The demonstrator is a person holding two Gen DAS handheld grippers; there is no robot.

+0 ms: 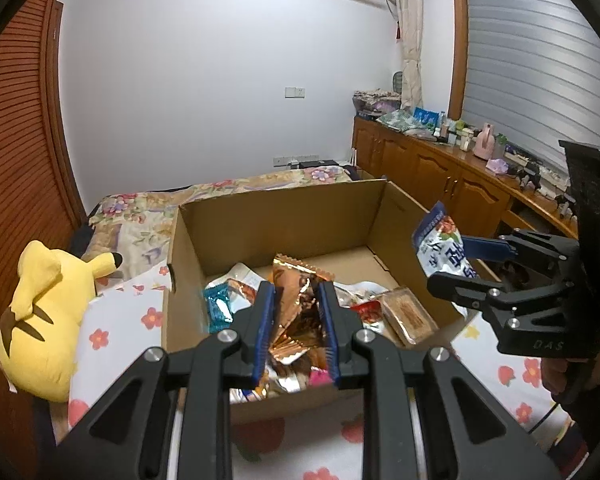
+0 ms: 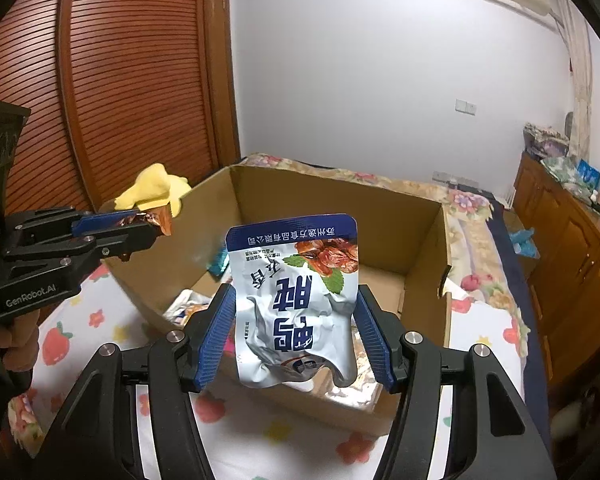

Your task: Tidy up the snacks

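Bed (image 1: 132, 304): covered by a white sheet with red and yellow flower print; a floral quilt (image 1: 204, 196) lies at its far end.

Box (image 1: 276, 216): open cardboard carton standing on the bed, flaps up. Its floor holds a loose pile of snack packets at the near side; the far half of the floor is bare cardboard.

Cabinet (image 1: 432, 172): wooden unit along the right wall, its top crowded with bottles and small items.

Plush (image 1: 44, 312): yellow toy lying on the bed, left of the box, apart from it.

Left gripper (image 1: 296, 320): positioned over the near side of the box. Jaws closed onto a copper wrapper (image 1: 296, 304), which stands up between the blue pads; in the right wrist view the wrapper's end (image 2: 156, 220) protrudes past the fingertips of this gripper (image 2: 148, 228). Clenched, grasping the wrapper.

Right gripper (image 2: 296, 332): held above the right near part of the box. Jaws pressed against both side edges of a white-and-blue pouch (image 2: 300, 308), which is crumpled, clear of the box contents, and printed with blue characters. In the left wrist view the same gripper (image 1: 448, 264) holds the pouch (image 1: 440, 248) over the box's right wall.

Inside the box: a teal packet (image 1: 219, 308) at the left, a brown biscuit pack (image 1: 408, 314) at the right, other wrappers between them.
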